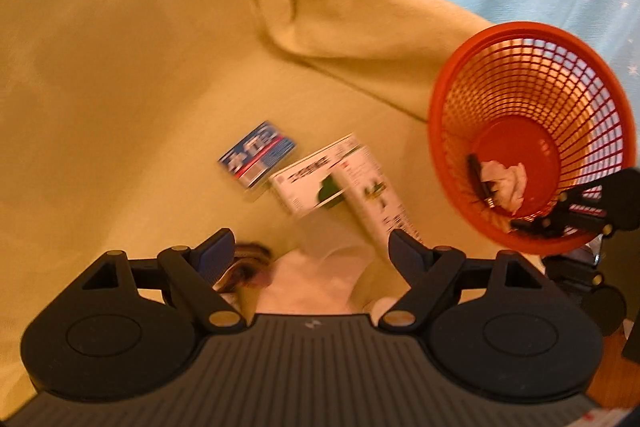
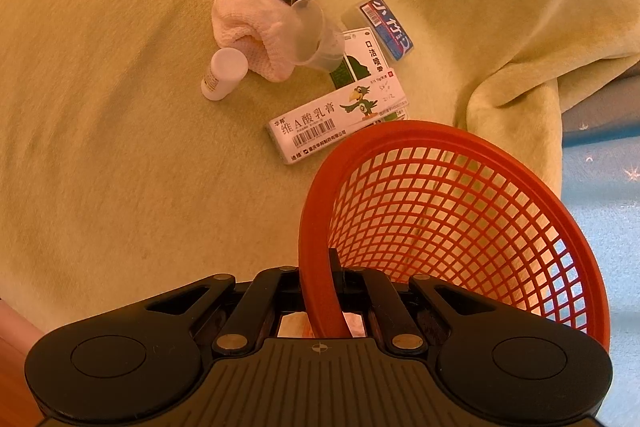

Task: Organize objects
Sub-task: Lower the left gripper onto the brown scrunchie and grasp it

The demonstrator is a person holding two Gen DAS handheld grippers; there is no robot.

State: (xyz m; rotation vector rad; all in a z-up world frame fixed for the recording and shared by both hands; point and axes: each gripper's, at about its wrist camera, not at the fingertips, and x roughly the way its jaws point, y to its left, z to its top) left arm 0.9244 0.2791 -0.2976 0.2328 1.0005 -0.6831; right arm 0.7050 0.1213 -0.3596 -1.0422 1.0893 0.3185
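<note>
Gripping the orange basket point(image 2: 460, 211) rim, right gripper point(image 2: 322, 301) jaws clamped, basket tilted over the yellow blanket point(image 2: 100, 167) | in basket: crumpled tissue point(image 1: 506, 183), dark item | just beside its rim: white ointment box point(image 2: 340, 119); beyond it: blue box point(image 2: 386, 27), cup point(image 2: 320, 39), cloth point(image 2: 252, 31), white bottle point(image 2: 222, 73) | left gripper point(image 1: 310, 249) jaws spread, empty

An orange-red mesh basket point(image 2: 460, 211), a pale yellow blanket point(image 2: 100, 147), a blue-and-white box point(image 2: 386, 27), a pink gauze cloth point(image 2: 248, 27).
</note>
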